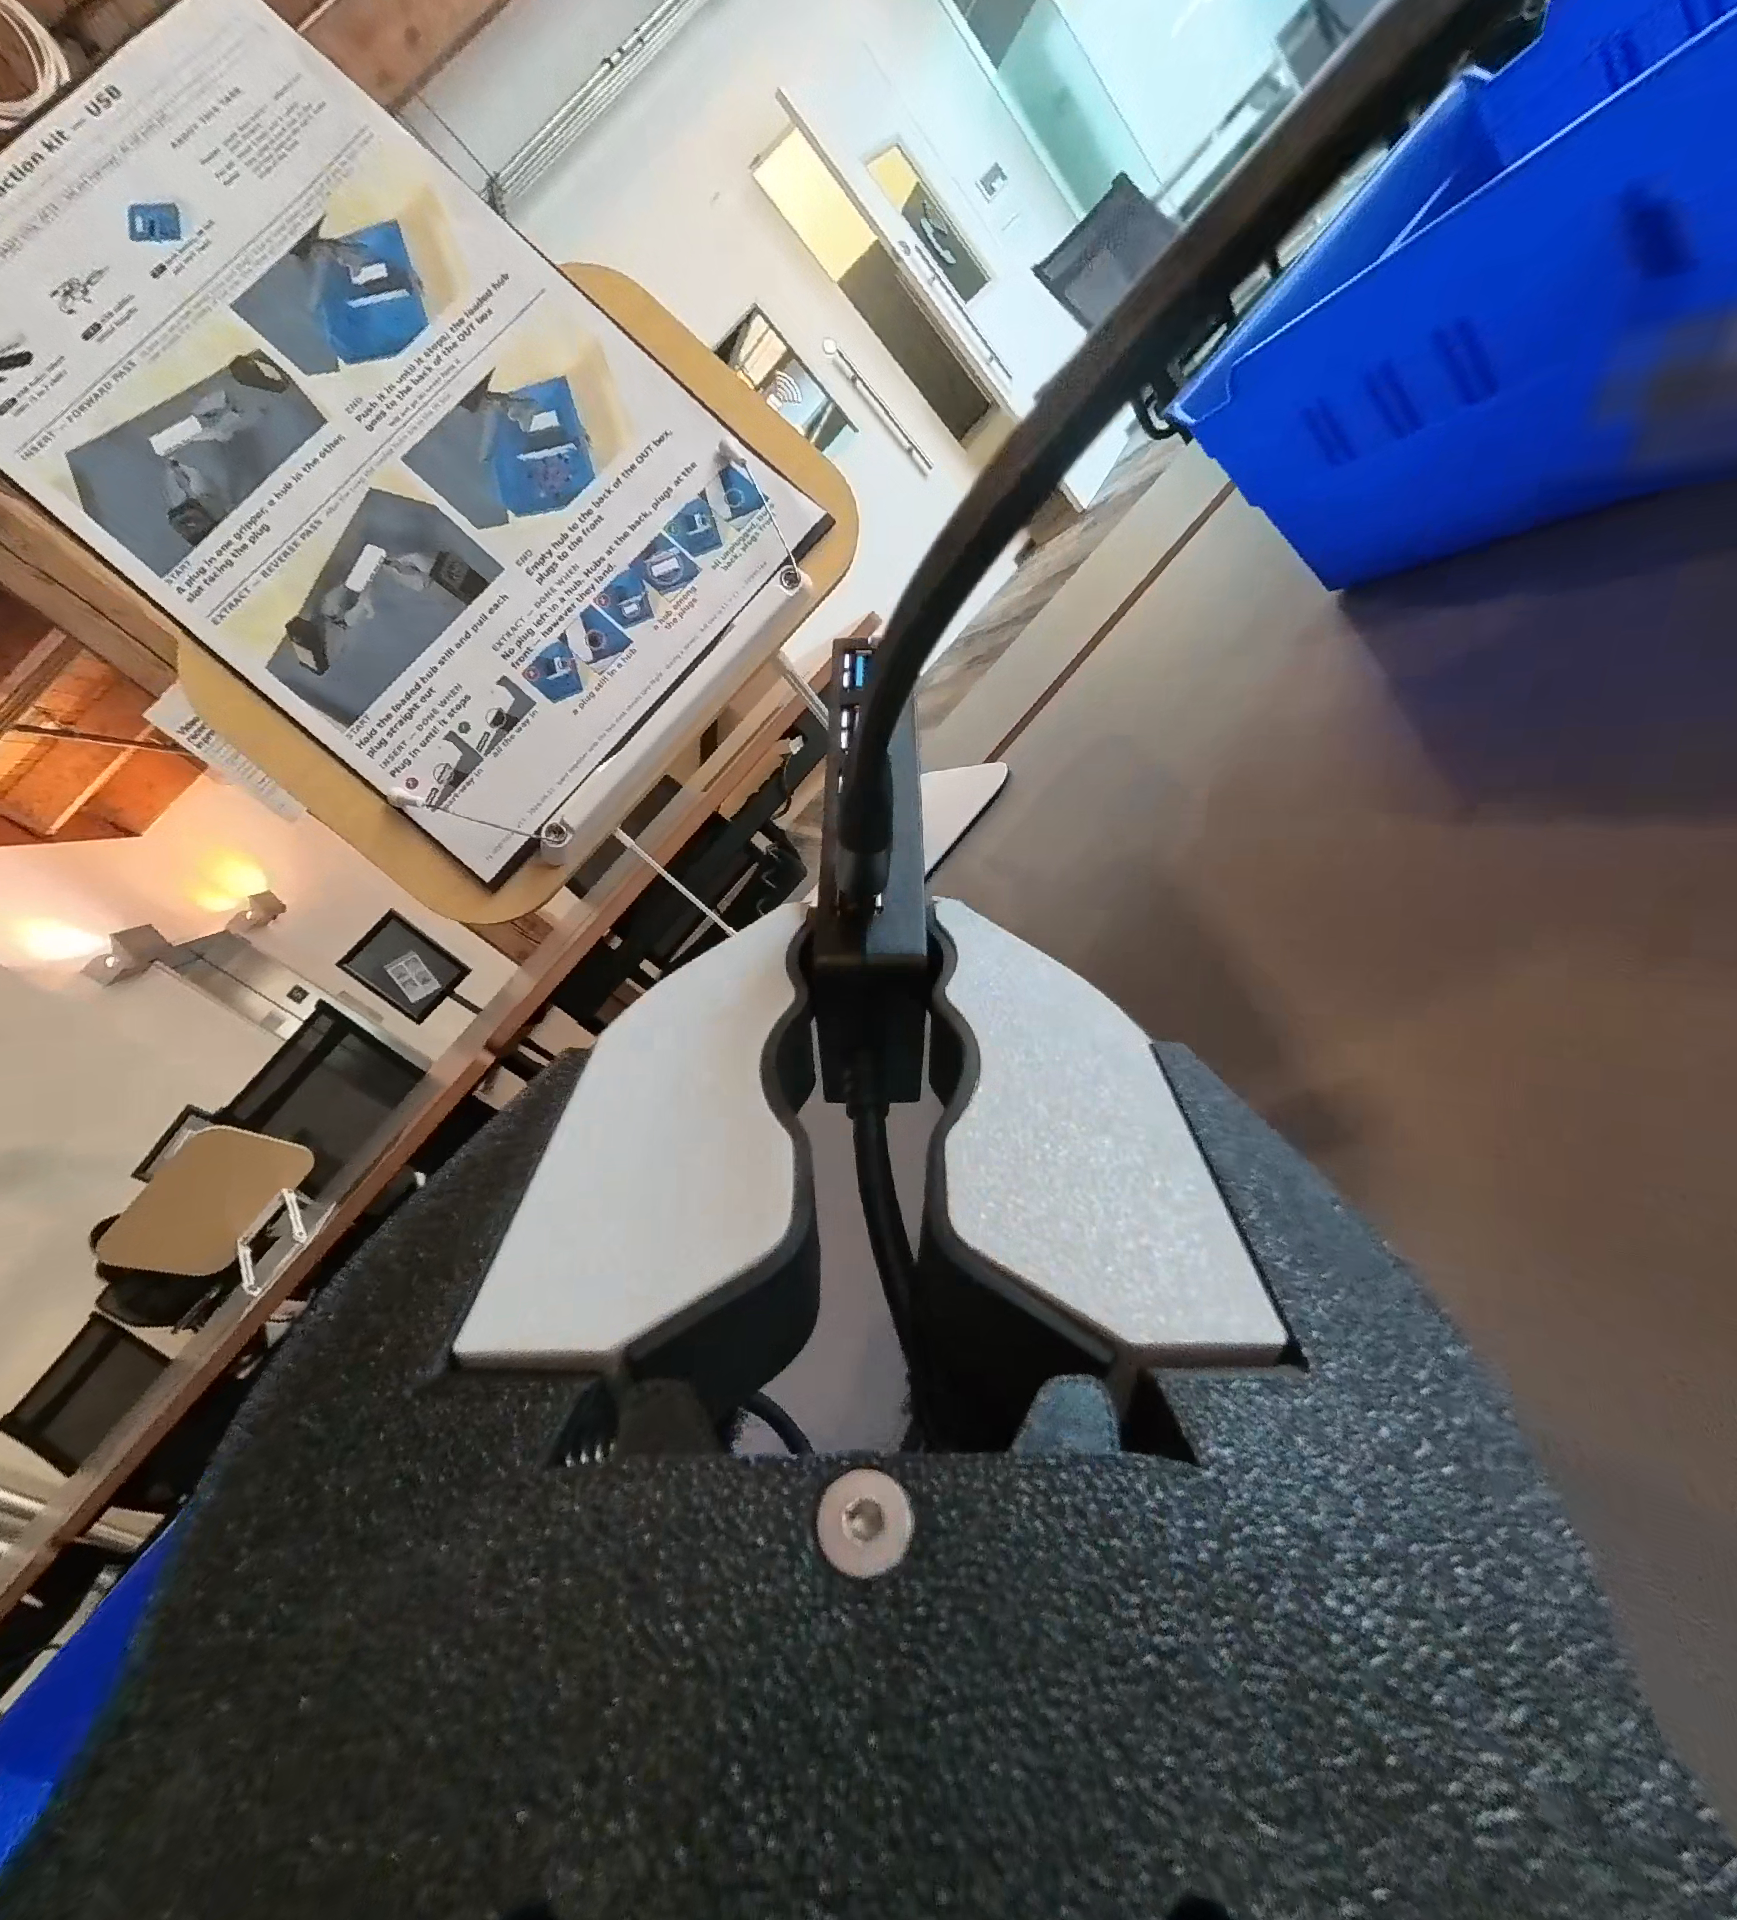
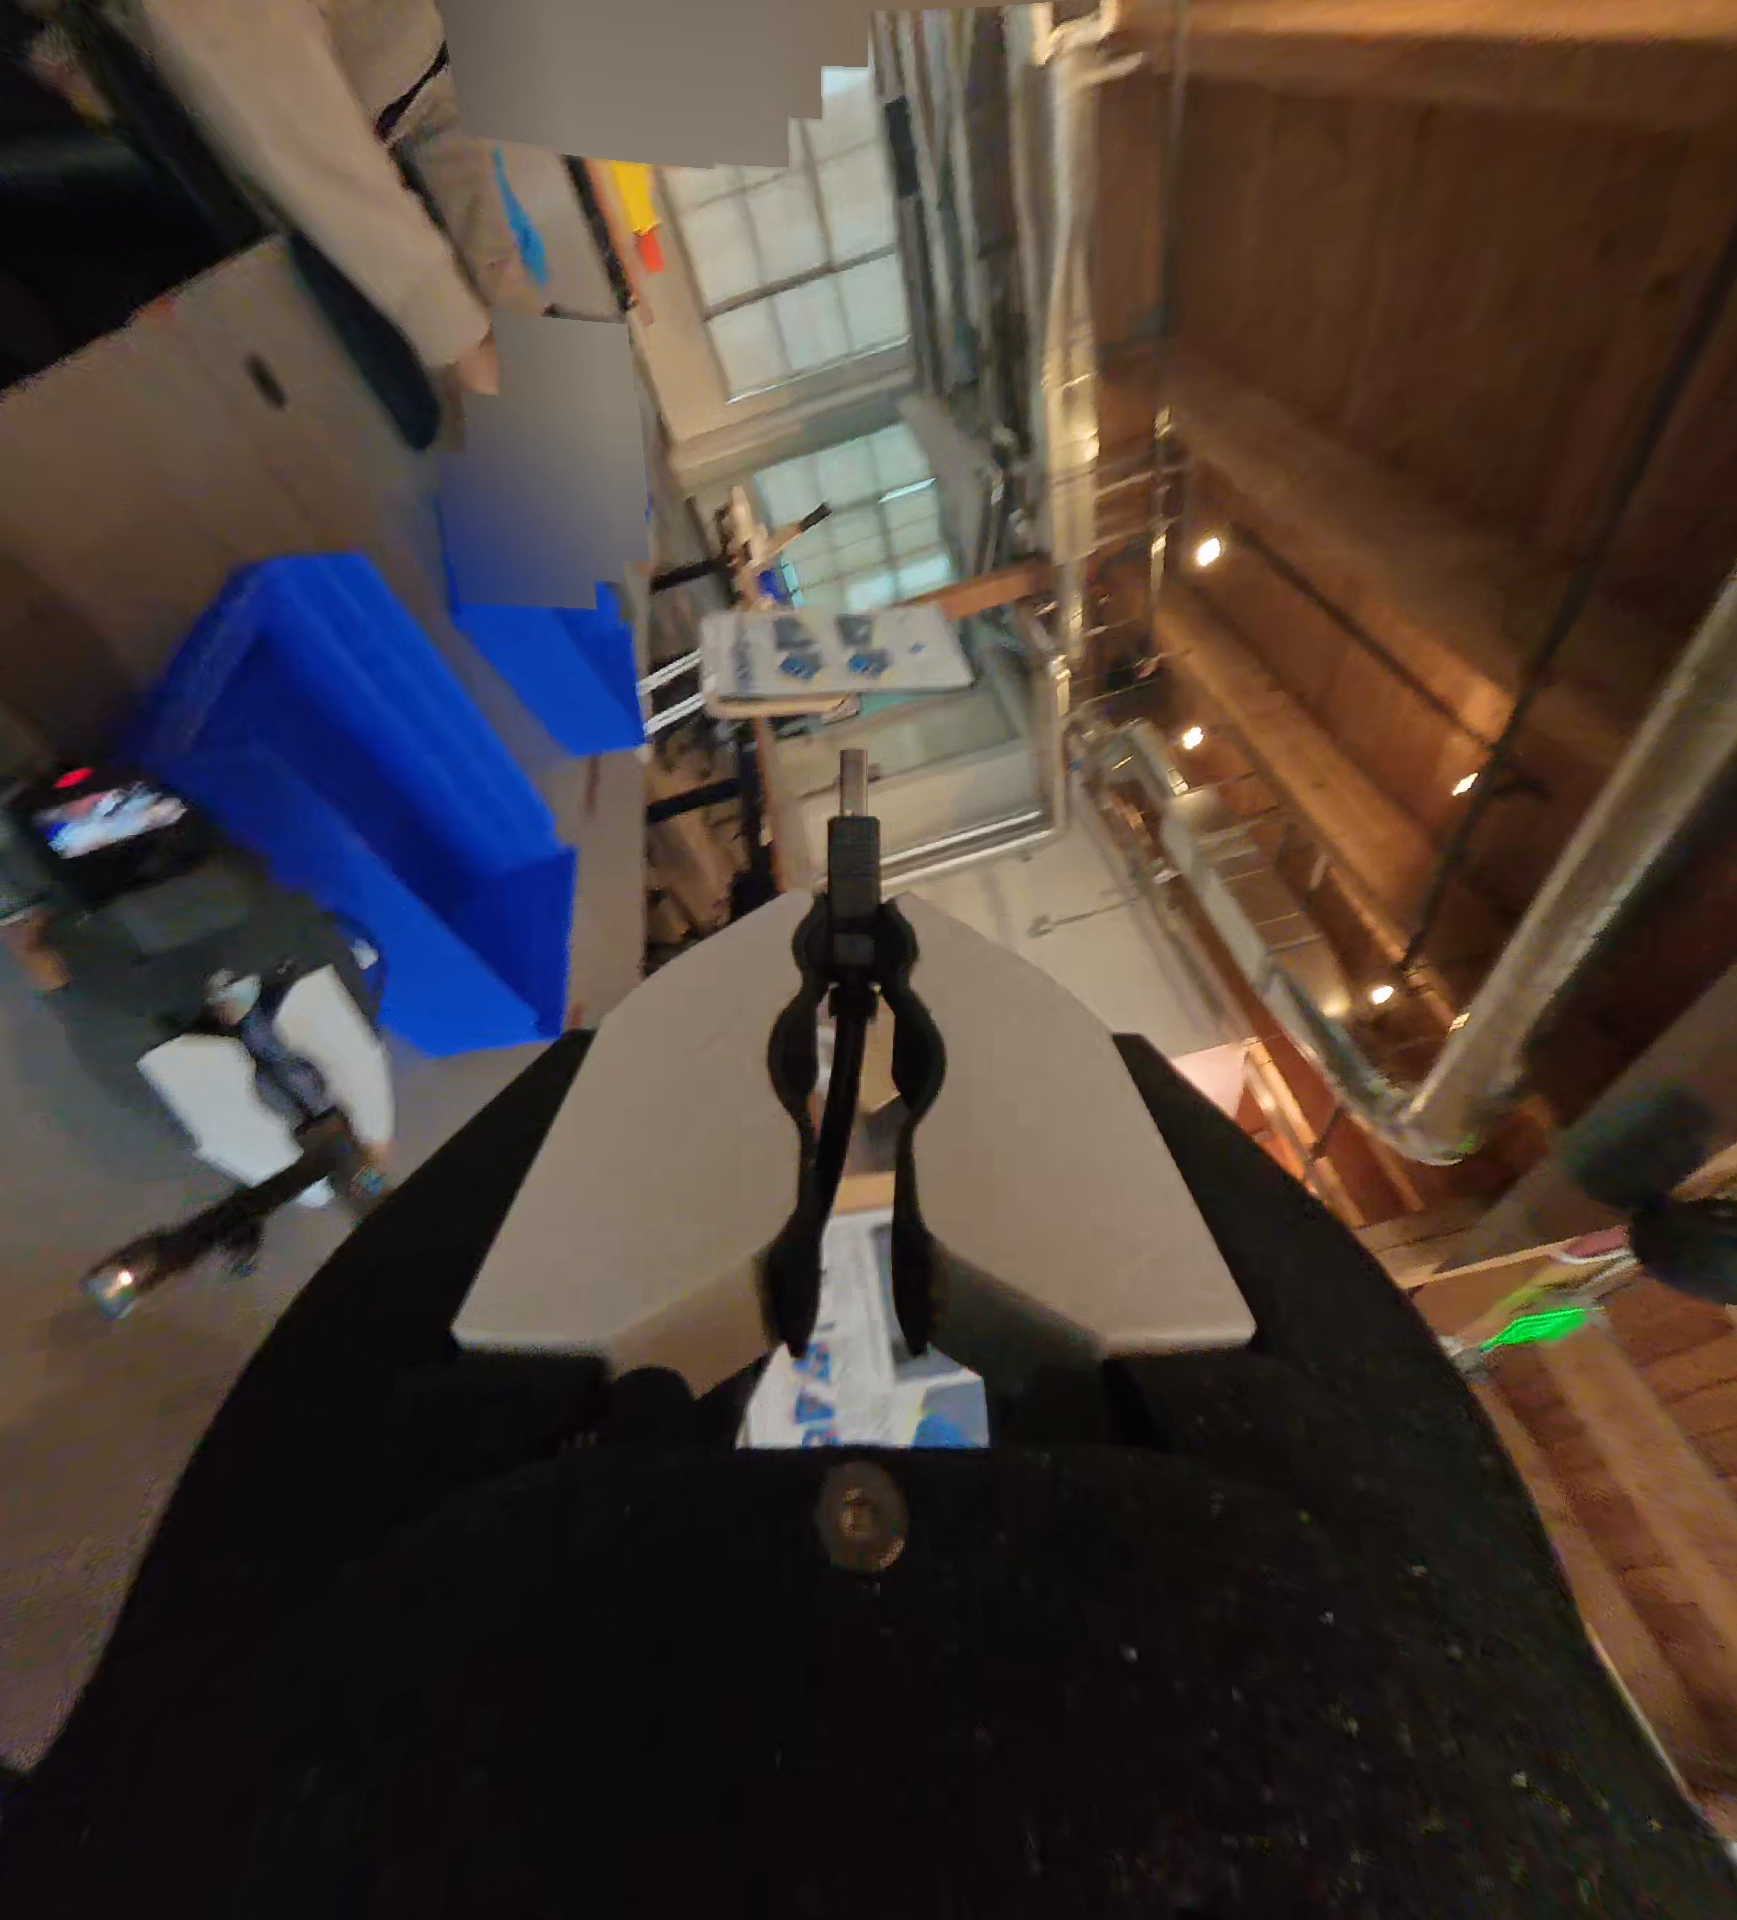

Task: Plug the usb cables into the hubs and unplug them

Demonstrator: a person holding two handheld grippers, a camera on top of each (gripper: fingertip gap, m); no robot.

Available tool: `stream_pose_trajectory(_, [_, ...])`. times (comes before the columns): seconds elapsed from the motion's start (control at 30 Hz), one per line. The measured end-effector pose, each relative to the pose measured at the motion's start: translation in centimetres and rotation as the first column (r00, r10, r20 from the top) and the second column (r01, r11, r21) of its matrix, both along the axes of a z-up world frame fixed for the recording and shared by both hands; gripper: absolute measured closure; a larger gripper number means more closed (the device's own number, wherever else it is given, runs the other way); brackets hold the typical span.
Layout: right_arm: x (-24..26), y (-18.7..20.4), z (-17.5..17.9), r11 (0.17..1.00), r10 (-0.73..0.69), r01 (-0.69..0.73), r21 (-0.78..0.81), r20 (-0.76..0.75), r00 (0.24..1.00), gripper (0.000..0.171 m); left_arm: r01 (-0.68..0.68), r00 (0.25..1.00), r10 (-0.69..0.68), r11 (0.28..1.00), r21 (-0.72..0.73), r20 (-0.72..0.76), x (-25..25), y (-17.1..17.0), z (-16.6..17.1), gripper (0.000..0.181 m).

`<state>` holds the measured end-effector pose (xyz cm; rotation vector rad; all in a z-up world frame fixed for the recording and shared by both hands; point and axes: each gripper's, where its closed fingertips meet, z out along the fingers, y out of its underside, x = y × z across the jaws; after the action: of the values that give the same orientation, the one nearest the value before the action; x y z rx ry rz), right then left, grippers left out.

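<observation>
Left hand-held gripper (image 1: pixel 869 971) clamps black USB hub (image 1: pixel 874 831), cable (image 1: pixel 957 582) plugged in; right hand-held gripper (image 2: pixel 851 925) pinches metal-tipped USB plug (image 2: pixel 851 831); blue ribbed bins (image 1: pixel 1529 343) far right.

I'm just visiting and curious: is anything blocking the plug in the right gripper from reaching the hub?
Can't fully tell. The right gripper holds the black USB plug in open air, but neither view shows it together with the black rectangular hub, where another black cable is already plugged in.
</observation>
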<state>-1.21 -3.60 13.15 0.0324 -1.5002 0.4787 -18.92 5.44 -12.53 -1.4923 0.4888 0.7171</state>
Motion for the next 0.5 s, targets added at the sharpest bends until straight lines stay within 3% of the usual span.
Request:
stream_pose_trajectory(0.13, [0.7,-1.9,1.9,0.999,0.052,-0.053,-0.008,-0.081,0.995,0.163,-0.009,1.000,0.009,1.000,-0.005,-0.018,-0.1,0.0,-0.1,0.164])
stream_pose_trajectory(0.23, [-0.3,-1.8,0.0,0.999,0.014,-0.016,-0.051,-0.041,0.999,0.163,-0.014,1.000,0.014,1.000,-0.001,-0.019,-0.2,-0.1,0.1,0.164])
stream_pose_trajectory(0.3, [-1.3,-1.0,-2.2,0.980,0.019,-0.014,-0.200,0.027,0.999,0.163,-0.026,0.999,0.026,1.000,0.006,-0.030,-0.4,-0.2,0.3,0.164])
stream_pose_trajectory(0.4, [-2.5,0.9,-5.0,0.837,0.124,-0.056,-0.544,0.089,0.988,0.164,-0.036,0.999,0.037,0.999,0.019,-0.034,-0.7,-0.3,0.5,0.164])
stream_pose_trajectory(0.5, [-3.4,3.3,-7.3,0.577,0.244,-0.045,-0.815,0.120,0.962,0.163,-0.051,0.995,0.054,0.998,0.031,-0.080,-0.8,-0.5,0.8,0.164])
